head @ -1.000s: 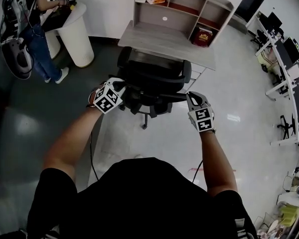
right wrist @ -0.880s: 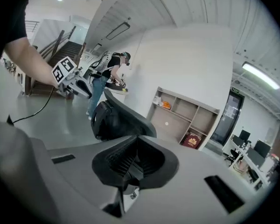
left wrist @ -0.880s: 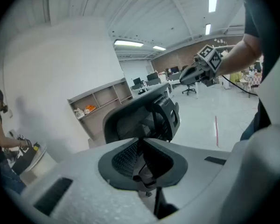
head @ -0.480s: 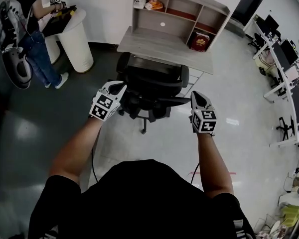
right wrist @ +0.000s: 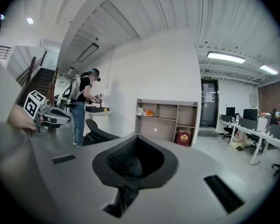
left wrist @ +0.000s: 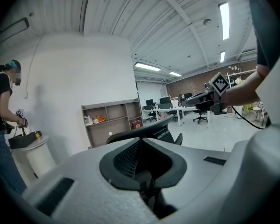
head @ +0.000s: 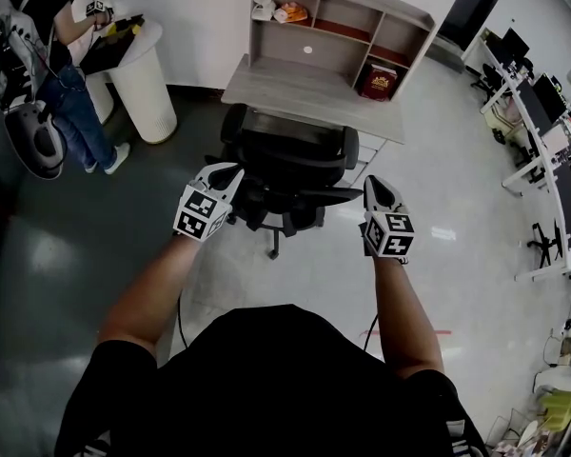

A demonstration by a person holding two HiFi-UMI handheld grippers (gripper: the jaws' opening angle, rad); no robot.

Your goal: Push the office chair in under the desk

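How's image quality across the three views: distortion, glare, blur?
Head view: fisheye bends the desk; light glare on the glossy floor; otherwise sharp. Left gripper view: round black vignette, ceiling light blown out. Right gripper view: same vignette, room beyond sharp.

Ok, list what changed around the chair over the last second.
Both the left gripper and right gripper rolled and rose a little behind the office chair; nothing taken or released. The chair stays against the desk; both grippers shut, empty.
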